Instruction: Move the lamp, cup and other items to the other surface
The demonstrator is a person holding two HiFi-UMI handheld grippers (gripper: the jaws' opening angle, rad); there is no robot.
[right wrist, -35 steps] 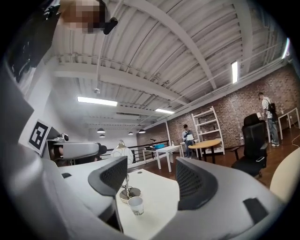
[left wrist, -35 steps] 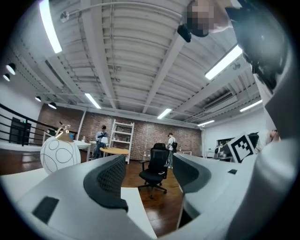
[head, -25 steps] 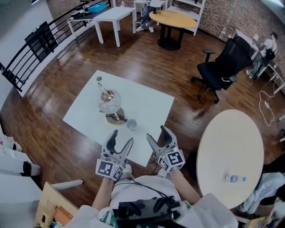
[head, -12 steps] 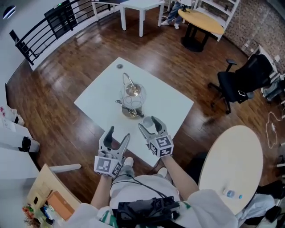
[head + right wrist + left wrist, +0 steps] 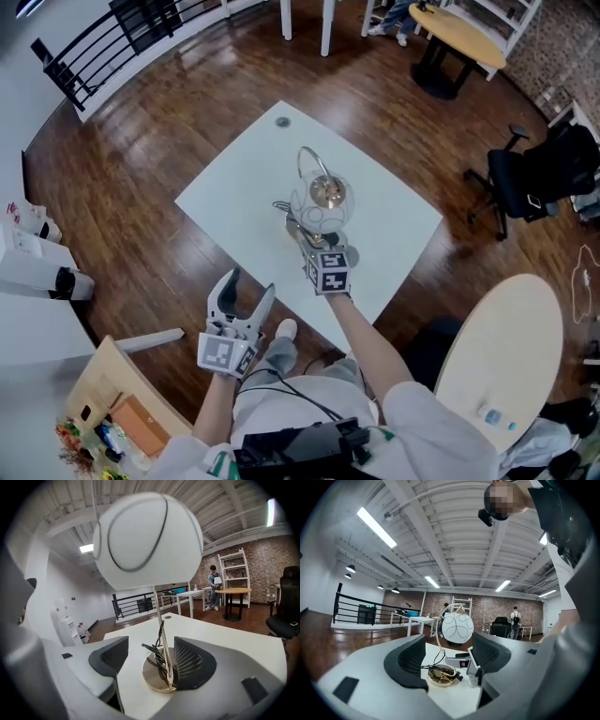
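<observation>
The lamp (image 5: 317, 208) is stood upright near the middle of the white square surface (image 5: 234, 183), which is set on a dark wooden floor (image 5: 131, 159). The lamp is made up of a white globe shade (image 5: 147, 541), a thin arched stem (image 5: 161, 634) and a round brass base (image 5: 152, 678), around which a dark cable (image 5: 157, 654) is bundled.

The right gripper (image 5: 314, 246) is reached out over the near part of the surface and is pointed at the foot of the lamp. Its fingers (image 5: 192, 663) are set apart and have just been closing a little. The base and the lower stem are placed between them. One finger is seen just beside the base and the other stands clear of it, so no grasp is made.

The left gripper (image 5: 251, 287) is positioned off the near edge of the surface, above the floor. Its fingers (image 5: 408, 660) are released and nothing is held between them. The lamp and the right gripper are seen beyond the gap.

A round beige surface (image 5: 506, 347) is located well apart, at the person's right, and a small bottle (image 5: 489, 412) is laid on it.
</observation>
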